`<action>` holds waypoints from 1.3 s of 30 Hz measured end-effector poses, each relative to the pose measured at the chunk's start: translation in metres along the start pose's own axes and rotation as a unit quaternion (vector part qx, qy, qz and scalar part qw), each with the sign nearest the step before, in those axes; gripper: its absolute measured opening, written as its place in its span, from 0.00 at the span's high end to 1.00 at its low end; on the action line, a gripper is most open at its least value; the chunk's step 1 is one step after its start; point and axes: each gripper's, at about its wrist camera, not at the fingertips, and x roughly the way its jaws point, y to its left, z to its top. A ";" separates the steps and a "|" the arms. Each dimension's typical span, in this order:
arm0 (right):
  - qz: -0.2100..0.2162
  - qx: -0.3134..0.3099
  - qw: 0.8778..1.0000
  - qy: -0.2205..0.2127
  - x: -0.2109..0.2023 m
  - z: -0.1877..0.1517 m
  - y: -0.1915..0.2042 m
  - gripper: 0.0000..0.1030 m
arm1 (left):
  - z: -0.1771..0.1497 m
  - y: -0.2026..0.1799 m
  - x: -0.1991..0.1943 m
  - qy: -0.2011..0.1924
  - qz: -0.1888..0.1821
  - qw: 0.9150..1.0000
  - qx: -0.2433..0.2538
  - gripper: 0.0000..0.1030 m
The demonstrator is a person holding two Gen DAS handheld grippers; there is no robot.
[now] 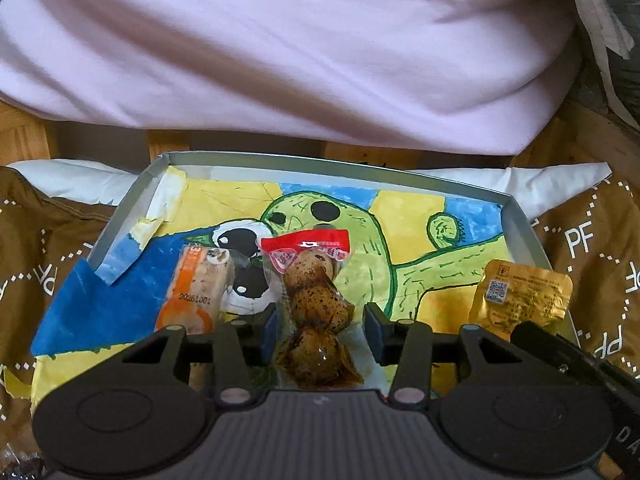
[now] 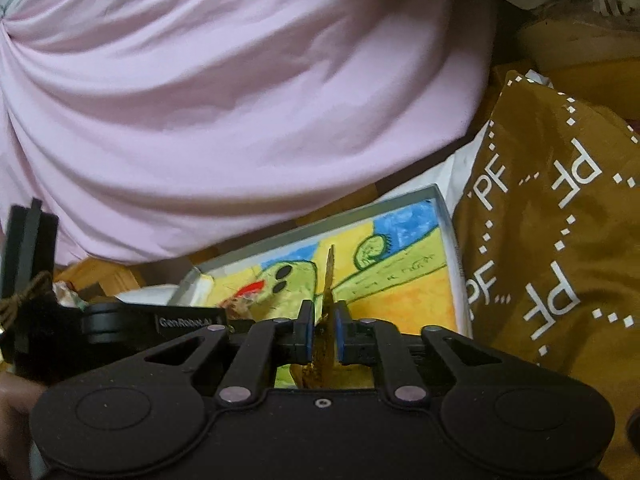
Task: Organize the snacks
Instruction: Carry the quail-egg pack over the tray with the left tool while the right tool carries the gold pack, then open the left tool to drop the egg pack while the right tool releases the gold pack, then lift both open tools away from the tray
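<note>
Left gripper [image 1: 320,316] spread wide around a clear red-topped egg packet [image 1: 316,300] in the grey tray [image 1: 120,216]. Orange snack bar [image 1: 200,288] at 9 o'clock of it. Right gripper [image 2: 325,336] pinches the gold packet [image 2: 328,320] edge-on; left view shows it at the tray's 3 o'clock.

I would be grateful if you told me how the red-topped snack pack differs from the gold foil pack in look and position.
The red-topped snack pack is clear with a red header, showing brown lumps inside; the gold foil pack is opaque, with a printed code. The red-topped snack pack lies between the open fingers of the left gripper; the gold foil pack is pinched by the right gripper, seen edge-on from the right wrist. Both are over the painted tray.
</note>
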 end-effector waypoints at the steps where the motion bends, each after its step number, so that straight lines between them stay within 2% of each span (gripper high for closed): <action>1: -0.004 -0.001 1.000 0.002 0.001 0.000 0.000 0.81 | 0.000 -0.001 0.000 0.001 0.005 1.000 -0.001 0.49; 4: -0.009 0.000 1.000 0.003 0.001 0.001 0.000 0.76 | 0.001 -0.002 -0.002 -0.003 0.020 1.000 -0.010 0.45; 6: -0.018 -0.013 1.000 0.003 0.000 0.002 0.002 0.65 | 0.002 -0.001 -0.003 0.000 0.020 1.000 -0.013 0.42; 8: -0.028 -0.024 0.999 0.003 -0.002 0.003 0.004 0.46 | 0.002 -0.001 -0.005 0.000 0.023 1.000 -0.018 0.34; 10: -0.030 -0.028 0.999 -0.001 -0.003 0.004 0.006 0.35 | 0.003 0.000 -0.009 -0.006 0.028 0.999 -0.021 0.20; 11: -0.030 -0.029 0.999 -0.001 -0.004 0.005 0.006 0.30 | 0.003 0.001 -0.012 -0.011 0.029 0.999 -0.023 0.19; 14: -0.035 -0.044 0.998 -0.007 -0.007 0.006 0.011 0.18 | 0.006 0.004 -0.019 -0.023 0.031 0.999 -0.023 0.15; 18: -0.038 -0.050 0.998 -0.014 -0.011 0.007 0.016 0.03 | 0.008 0.010 -0.035 -0.036 0.045 0.998 -0.026 0.04; 26: -0.051 -0.068 0.996 -0.028 -0.027 0.013 0.032 0.01 | -0.001 0.032 -0.089 -0.067 0.057 0.995 -0.048 0.01; 32: -0.048 -0.083 0.994 -0.051 -0.052 0.021 0.048 0.01 | -0.006 0.034 -0.136 -0.092 0.088 0.992 -0.006 0.00; 39: -0.048 -0.098 0.993 -0.053 -0.081 0.018 0.068 0.01 | -0.017 0.035 -0.179 -0.102 0.093 0.990 0.021 0.00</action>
